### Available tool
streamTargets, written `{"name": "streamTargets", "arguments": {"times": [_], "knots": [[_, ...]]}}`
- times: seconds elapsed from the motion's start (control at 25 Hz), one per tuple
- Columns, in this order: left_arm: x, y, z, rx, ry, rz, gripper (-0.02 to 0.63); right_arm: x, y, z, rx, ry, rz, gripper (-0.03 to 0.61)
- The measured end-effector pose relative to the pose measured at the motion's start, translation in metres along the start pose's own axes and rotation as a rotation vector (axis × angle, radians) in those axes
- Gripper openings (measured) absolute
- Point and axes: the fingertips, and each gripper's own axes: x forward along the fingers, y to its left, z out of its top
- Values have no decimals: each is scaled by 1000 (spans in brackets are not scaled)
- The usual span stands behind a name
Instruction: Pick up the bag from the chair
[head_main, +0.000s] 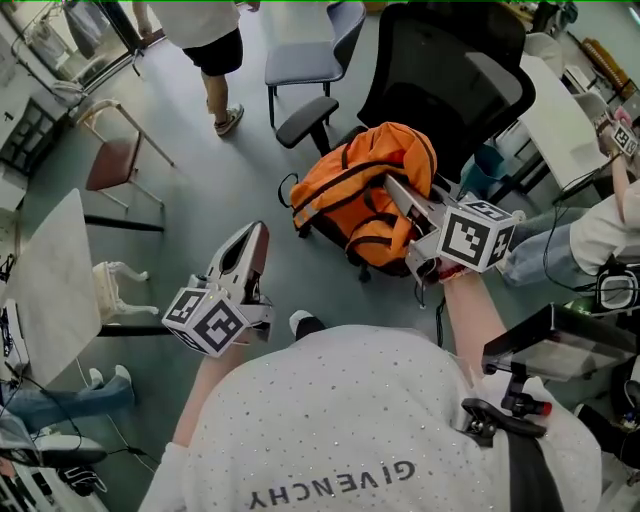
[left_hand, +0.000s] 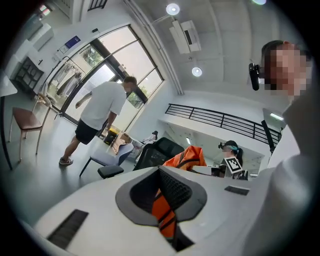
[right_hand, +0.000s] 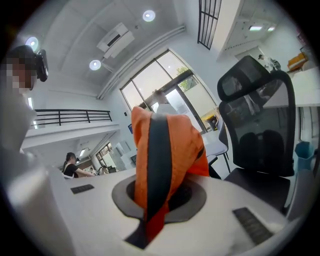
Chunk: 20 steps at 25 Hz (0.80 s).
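An orange bag (head_main: 360, 190) with black straps hangs in front of the black office chair (head_main: 440, 70), off its seat. My right gripper (head_main: 392, 185) is shut on the bag's top. In the right gripper view an orange fold with a black strap (right_hand: 157, 150) rises out of the shut right gripper (right_hand: 160, 192), with the chair's seat (right_hand: 260, 185) to its right. My left gripper (head_main: 255, 237) is held left of the bag, apart from it and shut. In the left gripper view the bag (left_hand: 187, 156) shows far ahead of the left gripper (left_hand: 162, 192), and an orange striped strip sits in the slot.
A person (head_main: 215, 45) walks at the top left, also seen in the left gripper view (left_hand: 100, 115). A grey chair (head_main: 310, 55) stands beside the black one. A wooden chair (head_main: 115, 160) and a white table (head_main: 50, 290) are at left. Desks (head_main: 560, 110) and a seated person (head_main: 600, 230) are at right.
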Motion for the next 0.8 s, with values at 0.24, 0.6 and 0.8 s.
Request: {"name": "streamTargets", "arguments": {"times": [0.24,0.6,0.8], "knots": [[4,-57,-38,34,-20,11,3,-59,-13,-7,-5,-16,55,26],[-27,-150,-118,-9,-32,29,3,-172,-10,-34,-44,-10,120,26],[-2,-164,-126,-25,-33,61,3,-179,-39,-36,-51,53,134,26]]}}
